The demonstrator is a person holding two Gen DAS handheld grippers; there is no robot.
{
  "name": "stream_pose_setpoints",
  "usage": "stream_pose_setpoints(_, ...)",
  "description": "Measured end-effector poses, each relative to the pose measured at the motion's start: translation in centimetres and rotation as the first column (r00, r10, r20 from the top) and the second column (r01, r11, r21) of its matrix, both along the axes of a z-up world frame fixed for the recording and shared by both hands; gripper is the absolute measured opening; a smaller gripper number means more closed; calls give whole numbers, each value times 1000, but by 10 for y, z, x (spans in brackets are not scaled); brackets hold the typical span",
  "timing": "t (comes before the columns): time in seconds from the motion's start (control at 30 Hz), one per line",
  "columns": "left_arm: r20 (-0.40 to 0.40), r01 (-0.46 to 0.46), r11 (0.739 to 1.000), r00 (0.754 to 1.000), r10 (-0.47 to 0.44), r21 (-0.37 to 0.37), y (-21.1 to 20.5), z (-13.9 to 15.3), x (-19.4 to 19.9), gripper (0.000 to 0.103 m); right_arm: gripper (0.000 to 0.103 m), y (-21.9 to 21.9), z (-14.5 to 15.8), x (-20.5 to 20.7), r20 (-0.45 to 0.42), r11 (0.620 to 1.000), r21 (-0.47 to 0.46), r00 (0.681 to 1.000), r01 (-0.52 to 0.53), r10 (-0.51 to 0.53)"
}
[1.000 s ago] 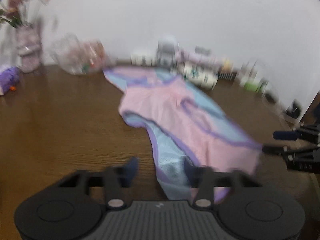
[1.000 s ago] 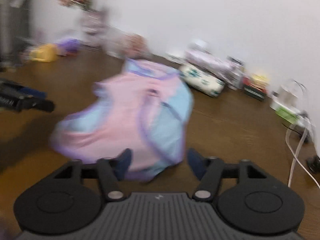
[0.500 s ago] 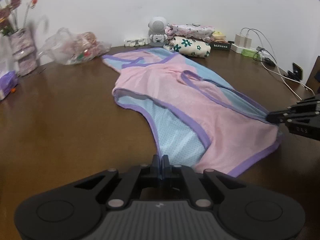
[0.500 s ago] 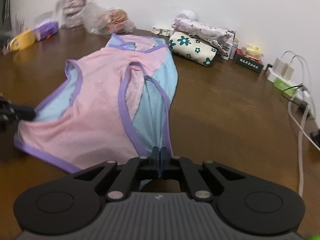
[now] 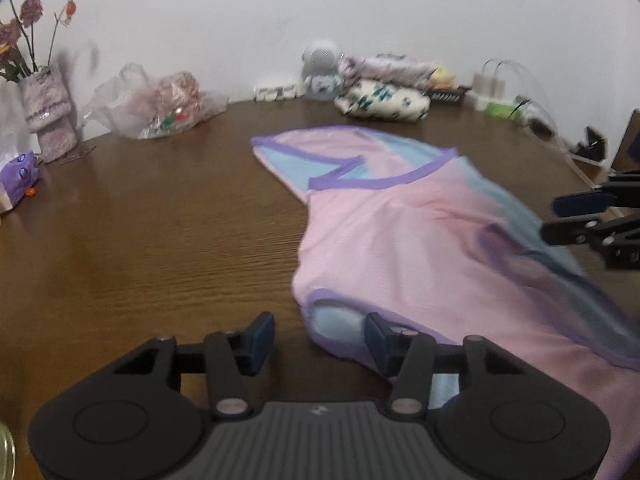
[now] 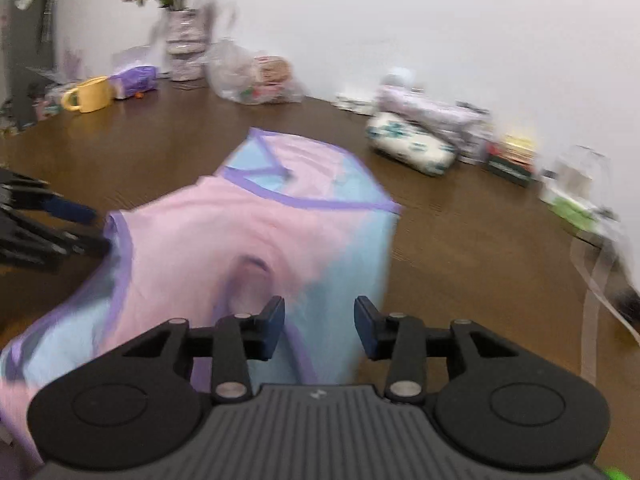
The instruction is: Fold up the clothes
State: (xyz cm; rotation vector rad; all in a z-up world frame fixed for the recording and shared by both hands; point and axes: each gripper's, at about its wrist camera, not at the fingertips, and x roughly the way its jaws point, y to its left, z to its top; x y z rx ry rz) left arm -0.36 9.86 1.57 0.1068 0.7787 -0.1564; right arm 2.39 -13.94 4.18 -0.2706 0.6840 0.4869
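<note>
A pink and light-blue top with purple trim (image 5: pixel 400 232) lies folded over on the brown wooden table (image 5: pixel 160 220). It also shows in the right wrist view (image 6: pixel 248 232). My left gripper (image 5: pixel 318 338) is open, its jaws apart just above the garment's near left edge. My right gripper (image 6: pixel 320 326) is open over the garment's near right part. The right gripper shows at the right edge of the left wrist view (image 5: pixel 580 216), open. The left gripper shows blurred at the left edge of the right wrist view (image 6: pixel 60 224).
Along the wall stand a vase of flowers (image 5: pixel 44 112), a clear plastic bag (image 5: pixel 160 104), folded floral clothes (image 5: pixel 384 104), a small grey figure (image 5: pixel 320 68) and chargers with cables (image 5: pixel 504 100). A yellow mug (image 6: pixel 90 94) and purple packet (image 6: pixel 134 80) sit far left.
Both grippers were shut on the garment's edges half a second ago and have let go and opened. The garment now lies folded shorter, with its lower part laid over the upper part.
</note>
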Motion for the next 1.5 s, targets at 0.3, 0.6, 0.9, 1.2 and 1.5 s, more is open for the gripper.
stream_pose_setpoints(0.3, -1, 7, 999, 1000, -7, 45, 3, 0, -1, 3, 4, -19, -15, 26, 4, 981, -17, 981, 195, -195)
stream_pose_setpoints(0.6, -5, 13, 1000, 1000, -13, 28, -12, 2, 6, 33, 39, -71, -16, 15, -23, 951, 125, 959, 284, -283)
stream_pose_setpoints(0.9, 94, 32, 981, 994, -50, 191, -40, 6, 3, 3, 6, -51, -16, 22, -5, 968, 102, 973, 230, -231)
stream_pose_setpoints(1.2, 149, 120, 980, 978, -144, 162, -70, 24, -7, 44, 37, -95, -8, 23, -19, 862, 154, 874, 483, -486)
stream_pose_setpoints(1.5, 11, 71, 997, 997, -72, 28, -53, -1, -12, 31, 40, -52, -10, -26, -112, 956, 223, 979, 190, -168)
